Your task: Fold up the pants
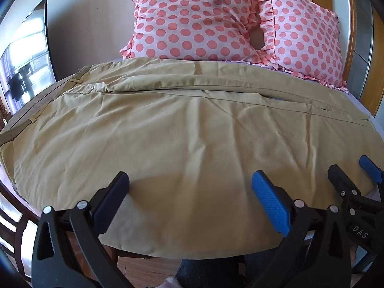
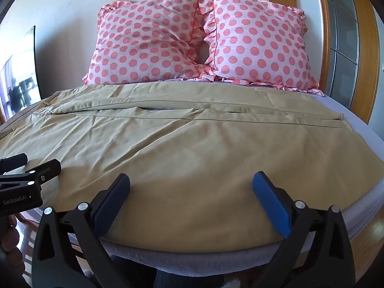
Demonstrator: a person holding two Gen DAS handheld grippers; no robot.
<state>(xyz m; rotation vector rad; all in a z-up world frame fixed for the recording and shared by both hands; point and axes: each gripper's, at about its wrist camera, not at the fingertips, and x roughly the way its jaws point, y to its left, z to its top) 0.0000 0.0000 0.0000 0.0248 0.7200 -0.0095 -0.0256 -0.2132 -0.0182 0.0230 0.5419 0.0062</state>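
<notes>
Tan pants lie spread flat across the bed, waistband at the left, legs running to the right; they also show in the right wrist view. My left gripper is open and empty, hovering over the near edge of the pants. My right gripper is open and empty over the near edge further right. The right gripper shows at the right edge of the left wrist view; the left gripper shows at the left edge of the right wrist view.
Two pink polka-dot pillows stand against the wall at the head of the bed. A grey sheet covers the mattress. A dark wooden frame and wood floor lie below the near edge.
</notes>
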